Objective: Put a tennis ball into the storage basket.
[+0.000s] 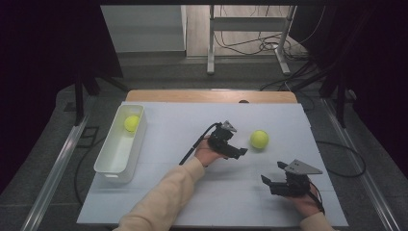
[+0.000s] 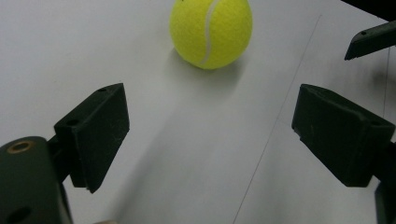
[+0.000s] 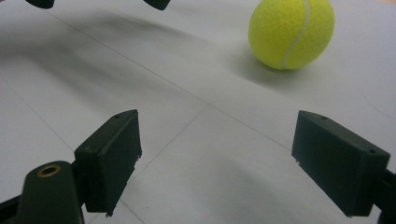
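A tennis ball (image 1: 259, 139) lies on the white counter (image 1: 173, 192), out in the open toward the right half of the board. The left gripper (image 1: 239, 151) sits just beside it, pointed at the ball from the left; in the left gripper view its 2 fingers (image 2: 95, 135) stand wide apart with bare counter between them, and the ball (image 2: 211, 31) rests a little beyond the tips, touching neither. The right gripper (image 1: 274, 175) is nearer the person's edge, apart from the ball, its fingers (image 3: 112, 156) likewise spread wide and holding nothing; the ball (image 3: 292, 32) shows up and to the right ahead of it. At the counter's left edge stands a long white bin (image 1: 110, 163) with a second tennis ball (image 1: 132, 123) inside, at its far end.
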